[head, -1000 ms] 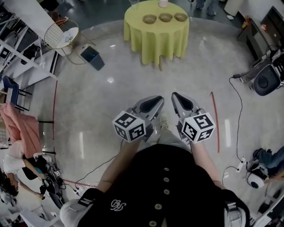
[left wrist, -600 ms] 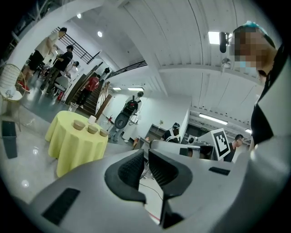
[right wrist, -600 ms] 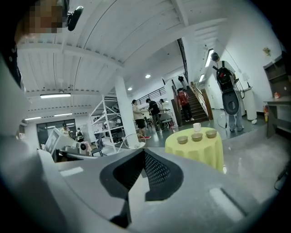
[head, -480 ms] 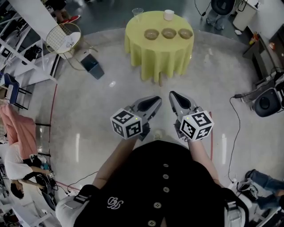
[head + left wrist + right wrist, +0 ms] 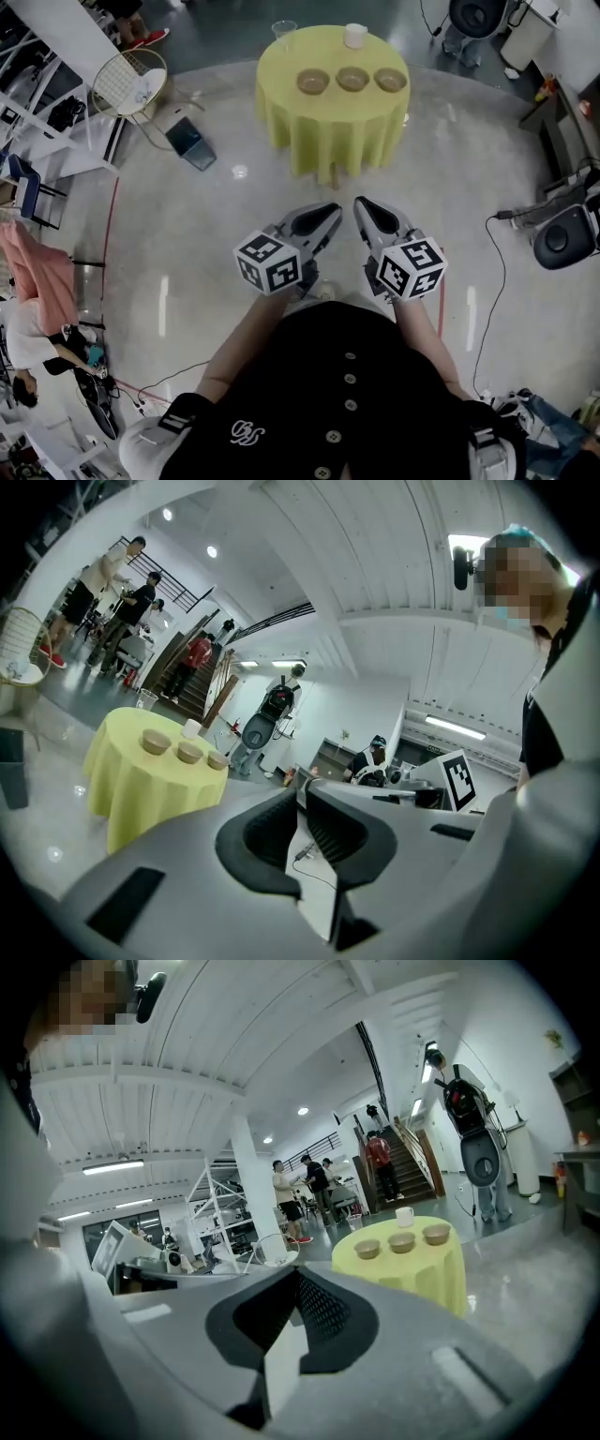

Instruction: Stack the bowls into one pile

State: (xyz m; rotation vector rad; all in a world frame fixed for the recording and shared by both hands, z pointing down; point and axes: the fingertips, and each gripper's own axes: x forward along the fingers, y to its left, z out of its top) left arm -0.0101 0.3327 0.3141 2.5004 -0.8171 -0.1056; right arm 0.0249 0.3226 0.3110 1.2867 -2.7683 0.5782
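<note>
Three tan bowls point(image 5: 313, 82) point(image 5: 352, 79) point(image 5: 390, 80) stand side by side in a row on a round table with a yellow cloth point(image 5: 328, 131), well ahead of me across the floor. The left gripper view shows them small at the left point(image 5: 155, 742) point(image 5: 190, 752) point(image 5: 217, 759), and the right gripper view at the right point(image 5: 367, 1249) point(image 5: 401, 1242) point(image 5: 436, 1234). My left gripper point(image 5: 330, 214) and right gripper point(image 5: 361, 208) are held close together in front of my chest, pointing at the table. Both are shut and hold nothing.
A white cup point(image 5: 354, 35) and a clear glass point(image 5: 284, 31) stand behind the bowls. A wire chair point(image 5: 131, 75) and a dark box point(image 5: 185, 139) sit left of the table. Cables and a round black device point(image 5: 561, 239) lie to the right. People are at the far left.
The table and bowls have come nearer and lower in the head view as I walk towards them. Both grippers stay shut, side by side.
</note>
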